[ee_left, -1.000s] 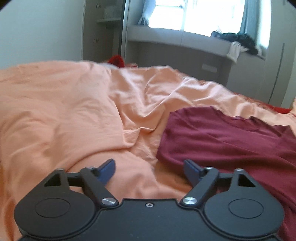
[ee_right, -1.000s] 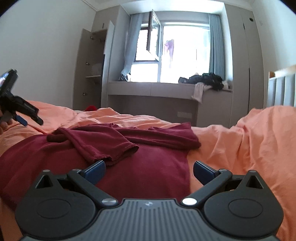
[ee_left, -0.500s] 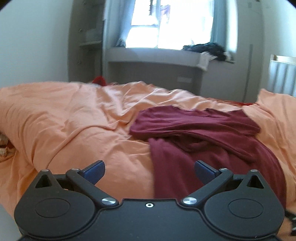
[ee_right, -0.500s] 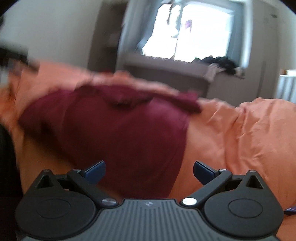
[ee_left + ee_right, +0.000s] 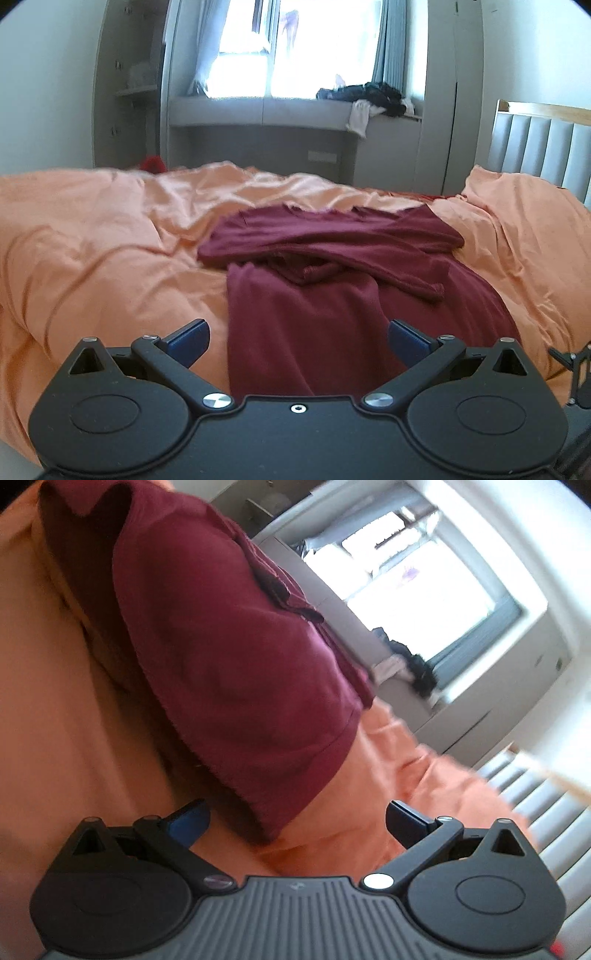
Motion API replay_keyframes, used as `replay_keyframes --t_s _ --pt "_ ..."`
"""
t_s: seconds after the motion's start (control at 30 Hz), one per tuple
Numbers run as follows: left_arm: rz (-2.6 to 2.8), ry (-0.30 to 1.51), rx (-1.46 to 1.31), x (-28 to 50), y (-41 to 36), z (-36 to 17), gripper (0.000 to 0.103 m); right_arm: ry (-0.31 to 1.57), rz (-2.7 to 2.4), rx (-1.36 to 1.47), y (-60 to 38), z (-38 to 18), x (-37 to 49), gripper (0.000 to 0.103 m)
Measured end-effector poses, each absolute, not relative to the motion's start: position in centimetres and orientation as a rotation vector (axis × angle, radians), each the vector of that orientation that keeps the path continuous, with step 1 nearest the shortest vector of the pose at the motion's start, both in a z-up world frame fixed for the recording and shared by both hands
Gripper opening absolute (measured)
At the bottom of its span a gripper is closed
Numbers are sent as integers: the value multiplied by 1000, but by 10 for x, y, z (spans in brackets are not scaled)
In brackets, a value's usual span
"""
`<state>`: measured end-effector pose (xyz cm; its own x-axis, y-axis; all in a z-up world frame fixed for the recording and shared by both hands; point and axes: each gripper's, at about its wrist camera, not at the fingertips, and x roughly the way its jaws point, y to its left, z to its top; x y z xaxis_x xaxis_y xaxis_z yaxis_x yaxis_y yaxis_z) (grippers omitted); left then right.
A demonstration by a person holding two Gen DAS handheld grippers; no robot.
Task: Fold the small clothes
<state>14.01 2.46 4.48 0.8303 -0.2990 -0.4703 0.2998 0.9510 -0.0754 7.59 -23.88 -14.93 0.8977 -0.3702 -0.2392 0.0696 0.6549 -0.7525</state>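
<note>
Right, both sets of jaws are spread wide and empty. The left gripper [image 5: 297, 341] hangs over the near hem of the maroon top [image 5: 332, 295]; no pad touches cloth. The right gripper [image 5: 295, 818] is rolled hard over, with the top's bottom corner [image 5: 273, 827] lying between its fingers but not pinched.

The top lies on the orange duvet [image 5: 92, 240], sleeves crossed over the chest, body running toward the grippers.

Risks, as I read it:
- The duvet is soft and rumpled, so closing low could grab bedding along with the hem.
- With the right so tilted, it may catch one layer only and skew the fold.
- Lifting the hem fast could drag the loose sleeves out of place.
</note>
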Motion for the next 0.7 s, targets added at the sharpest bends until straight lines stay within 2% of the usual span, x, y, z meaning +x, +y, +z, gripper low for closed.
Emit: replay_keyframes --t_s 0.07,0.13,0.23,0.3,0.37,0.47,0.7 --pt "-318 519 -14 143 27 43 103 356 -254 -872 -238 -150 78 102" --pt "-320 526 -18 145 29 43 103 316 -223 -927 -236 -151 75 97" --pt "-335 516 -5 145 27 43 103 281 -158 -1046 -233 -157 68 76" --pt "-357 493 9 144 24 42 103 273 -116 -1072 -234 -155 64 38" --pt "-388 463 38 140 19 43 103 262 -85 -1028 -237 -146 60 20" --pt "-436 411 106 133 8 43 103 223 -69 -879 -248 -112 54 11" --pt "-554 308 290 109 -30 33 103 112 -28 -522 -282 -14 52 9"
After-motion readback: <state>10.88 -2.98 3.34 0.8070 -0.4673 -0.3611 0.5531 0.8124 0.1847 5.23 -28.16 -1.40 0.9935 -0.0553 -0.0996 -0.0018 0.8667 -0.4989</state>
